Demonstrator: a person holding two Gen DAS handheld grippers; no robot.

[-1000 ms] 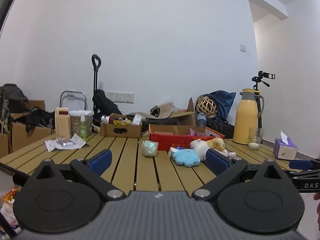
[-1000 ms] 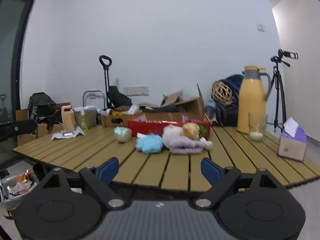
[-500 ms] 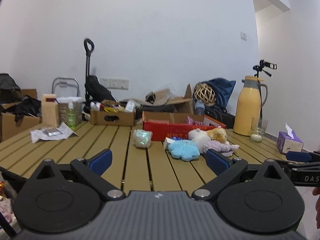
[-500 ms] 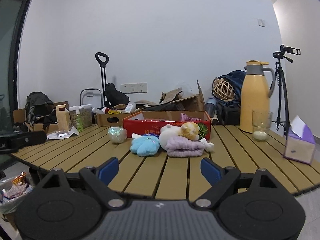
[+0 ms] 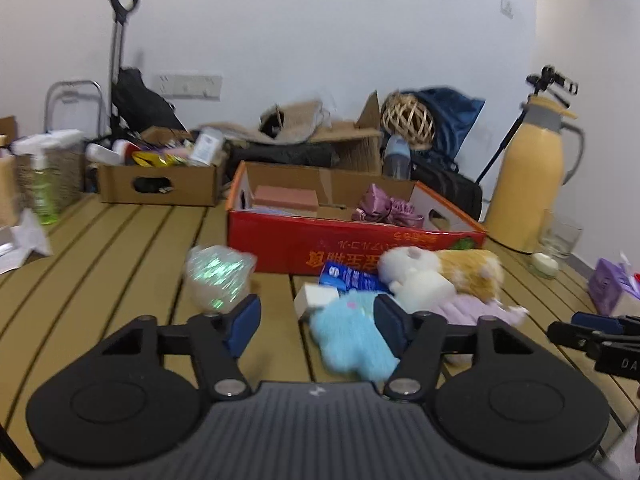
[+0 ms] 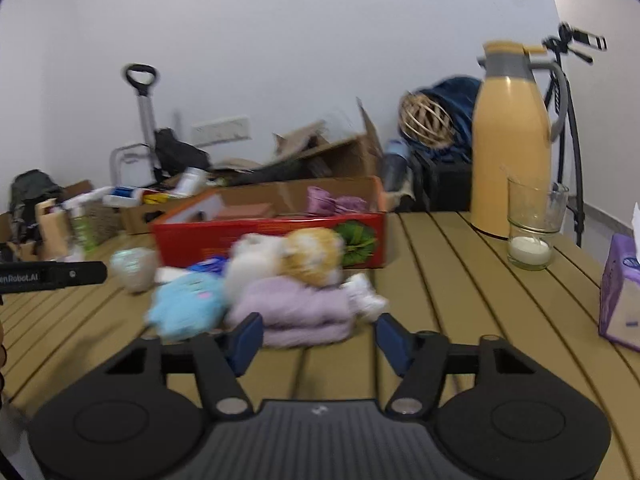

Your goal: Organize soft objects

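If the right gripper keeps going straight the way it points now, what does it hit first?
Most likely the lilac plush lying just ahead of the right gripper, whose fingers are closing with nothing between them yet. The picture is blurred, so depth is uncertain.

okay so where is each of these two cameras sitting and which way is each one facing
Left wrist: on the left gripper, looking forward, slightly down at the blue plush; own closing fingers and the right gripper's tip show.
Right wrist: on the right gripper, facing the lilac plush; own closing fingers and the left gripper's tip show.
Shared: red box, yellow jug, slatted table.
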